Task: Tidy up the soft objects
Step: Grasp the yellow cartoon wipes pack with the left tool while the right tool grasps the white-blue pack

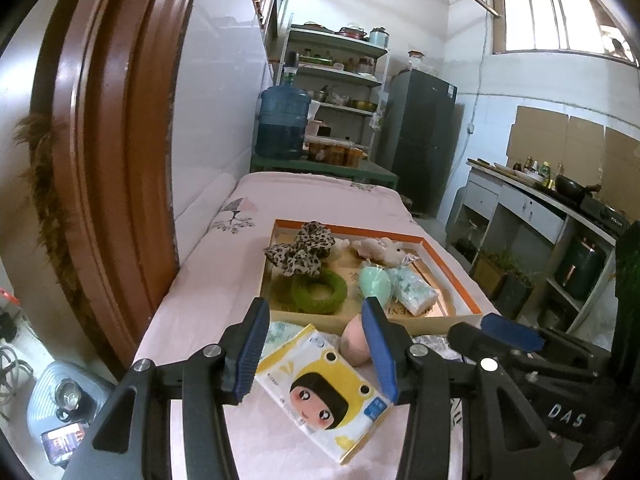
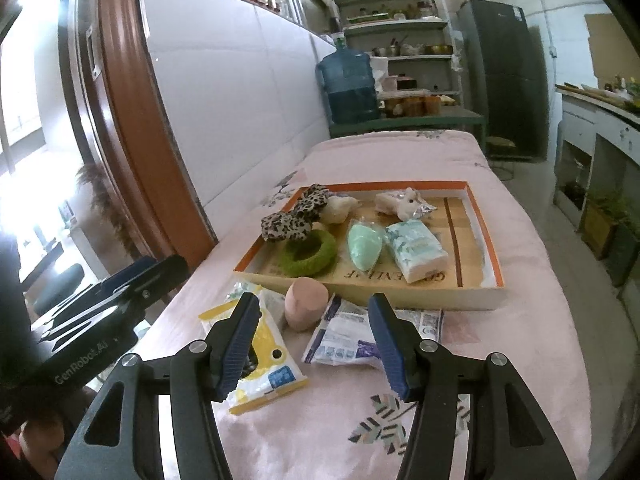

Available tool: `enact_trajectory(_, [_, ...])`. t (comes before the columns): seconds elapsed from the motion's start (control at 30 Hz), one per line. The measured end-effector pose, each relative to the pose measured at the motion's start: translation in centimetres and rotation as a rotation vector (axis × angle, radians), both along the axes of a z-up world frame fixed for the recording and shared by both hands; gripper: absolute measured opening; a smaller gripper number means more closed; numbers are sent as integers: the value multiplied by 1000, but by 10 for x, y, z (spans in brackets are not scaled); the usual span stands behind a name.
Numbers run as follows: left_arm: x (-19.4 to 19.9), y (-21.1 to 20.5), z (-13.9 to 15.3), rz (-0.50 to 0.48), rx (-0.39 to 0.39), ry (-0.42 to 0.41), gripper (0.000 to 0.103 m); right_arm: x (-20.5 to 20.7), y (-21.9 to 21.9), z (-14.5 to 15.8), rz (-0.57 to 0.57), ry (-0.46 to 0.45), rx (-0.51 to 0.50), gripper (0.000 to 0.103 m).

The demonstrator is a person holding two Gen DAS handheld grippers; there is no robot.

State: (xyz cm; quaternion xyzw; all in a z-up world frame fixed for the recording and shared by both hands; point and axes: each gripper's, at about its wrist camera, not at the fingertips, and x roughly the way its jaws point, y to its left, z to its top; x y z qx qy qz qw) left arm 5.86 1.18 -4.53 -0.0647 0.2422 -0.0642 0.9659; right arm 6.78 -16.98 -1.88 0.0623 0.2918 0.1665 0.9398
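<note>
My left gripper (image 1: 316, 344) and right gripper (image 2: 314, 344), both released, hang low in frame over packets beside the tray (image 2: 496, 248).

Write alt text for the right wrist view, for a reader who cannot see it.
The open right gripper hovers empty over a pink-covered table, above a yellow tissue pack, a pink sponge and a white-blue packet. Beyond them an orange-rimmed tray holds a green ring, leopard-print bow, mint pouch, tissue pack and plush toys.
</note>
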Motion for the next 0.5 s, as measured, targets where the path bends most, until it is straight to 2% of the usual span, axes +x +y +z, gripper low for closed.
enact_trajectory(0.23, [-10, 14, -2, 21, -22, 6, 48, -15, -10, 1, -31, -8, -5, 59])
enact_trajectory(0.5, [-12, 22, -18, -1, -63, 39, 48, -16, -16, -7, -43, 12, -3, 59])
